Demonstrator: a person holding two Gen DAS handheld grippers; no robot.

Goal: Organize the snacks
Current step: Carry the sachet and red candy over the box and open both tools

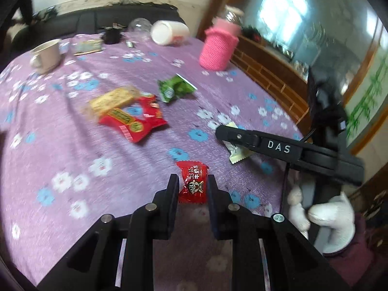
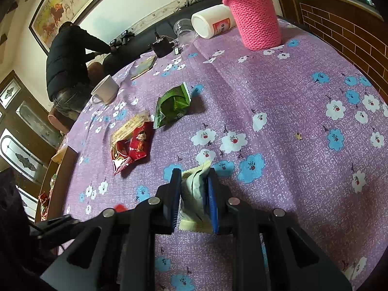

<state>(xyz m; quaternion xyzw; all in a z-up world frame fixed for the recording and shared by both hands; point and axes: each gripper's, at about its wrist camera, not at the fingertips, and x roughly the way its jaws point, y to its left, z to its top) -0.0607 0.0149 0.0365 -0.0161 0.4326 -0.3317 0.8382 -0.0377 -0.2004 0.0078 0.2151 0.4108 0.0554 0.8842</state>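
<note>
1. In the left wrist view, the left gripper [image 1: 191, 181] is closed on a small red candy [image 1: 193, 181]. The candy is pinched between the two fingers, just above the purple flowered cloth [image 1: 72, 150].
2. Only the middle of the wrapper is held, so the candy could be dropped if the gripper is swung fast.
3. Ahead and to the left of the gripper, a red snack bag [image 1: 133, 118] and a yellow bar [image 1: 111, 100] are piled together. A green packet [image 1: 174, 88] is seen just past them. The pile could be knocked apart if the candy is put down too hard.
4. Far ahead, a pale mug [image 1: 47, 54] and a pink knitted jar [image 1: 219, 48] are standing, and a white bottle [image 1: 168, 32] is lying on its side. What is inside them cannot be seen.
5. In the right wrist view, the right gripper [image 2: 194, 191] is closed on a pale green packet [image 2: 195, 194], which is held upright between the fingers.
6. The packet is thin and soft, so it could be squashed or could slide out.
7. Ahead and left, the same pile is seen, with the green packet beyond it. The mug looks empty from this side. A clear cup [image 2: 183, 28] far ahead also looks empty.
</note>
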